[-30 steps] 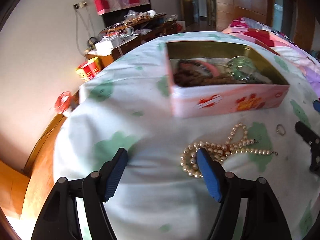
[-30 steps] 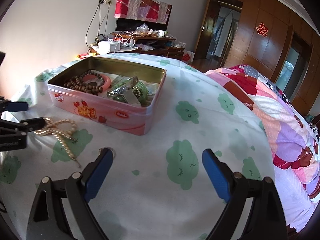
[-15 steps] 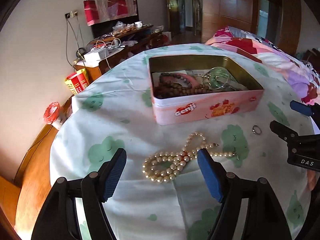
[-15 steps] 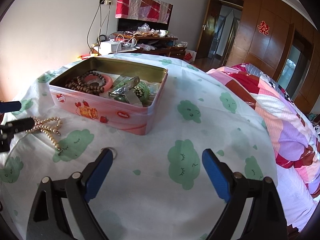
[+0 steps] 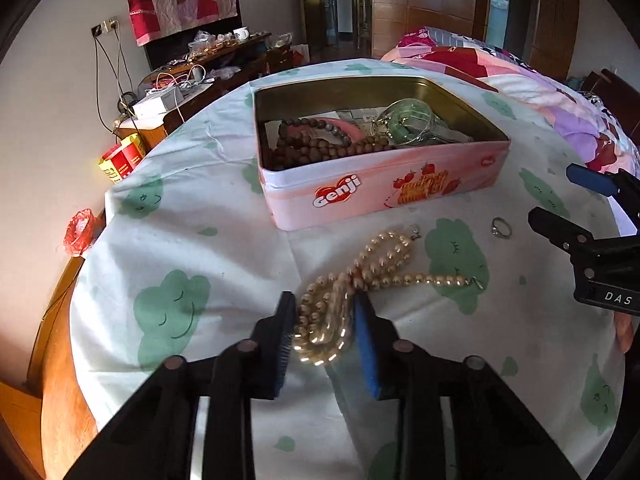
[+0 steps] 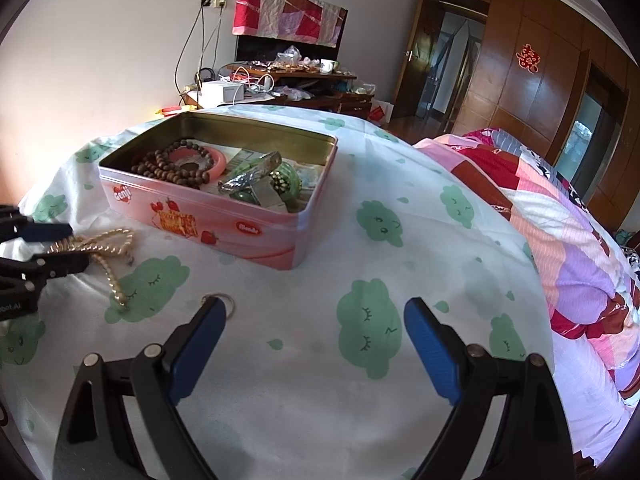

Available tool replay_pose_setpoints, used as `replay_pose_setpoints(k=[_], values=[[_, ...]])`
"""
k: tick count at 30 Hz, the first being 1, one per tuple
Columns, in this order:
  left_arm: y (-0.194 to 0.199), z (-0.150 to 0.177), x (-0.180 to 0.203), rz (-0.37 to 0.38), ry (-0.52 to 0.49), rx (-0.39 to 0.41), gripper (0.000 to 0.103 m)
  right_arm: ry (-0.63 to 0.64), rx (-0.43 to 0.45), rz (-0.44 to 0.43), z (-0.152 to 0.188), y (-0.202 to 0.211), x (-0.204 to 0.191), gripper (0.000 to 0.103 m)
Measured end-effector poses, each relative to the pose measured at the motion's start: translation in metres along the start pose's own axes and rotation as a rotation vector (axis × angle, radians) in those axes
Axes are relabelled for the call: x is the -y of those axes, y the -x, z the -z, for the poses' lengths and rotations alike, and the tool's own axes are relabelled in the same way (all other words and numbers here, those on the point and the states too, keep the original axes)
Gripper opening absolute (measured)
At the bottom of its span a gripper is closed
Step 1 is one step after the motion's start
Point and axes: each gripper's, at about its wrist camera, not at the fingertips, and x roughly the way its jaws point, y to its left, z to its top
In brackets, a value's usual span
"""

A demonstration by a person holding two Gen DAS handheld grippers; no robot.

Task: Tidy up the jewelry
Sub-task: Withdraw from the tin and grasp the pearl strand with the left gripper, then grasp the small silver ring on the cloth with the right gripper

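Necklace [image 5: 360, 280] in left gripper [image 5: 325, 316], loose tail toward ring [image 5: 501, 227].

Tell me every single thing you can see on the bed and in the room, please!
pearl necklace: one, cream, on the sheet in front of the tin, one end between the left gripper's fingers
ring: one, silver, on the sheet right of the necklace
tin: one, pink, open, on the sheet
wooden beads: one string, brown, in the tin
bangle: one, pink, in the tin
green bangle: one, in the tin
sheet: one, white with green clouds
quilt: one, pink, red and purple patches
desk: one, wooden, cluttered, by the wall
left gripper: closed on the necklace
right gripper: open, above the sheet
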Motion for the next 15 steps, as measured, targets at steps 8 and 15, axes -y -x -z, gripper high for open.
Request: replay_pose_setpoints(k=[8,15], values=[[0.01,0.0,-0.01,0.026,0.067,0.025,0.006,0.001,-0.001,0.0,0.0,0.0,0.0,0.093],[0.022,-0.004,-0.016,0.018,0.09,0.054,0.006,0.004,0.007,-0.018,-0.001,0.001,-0.001,0.093]])
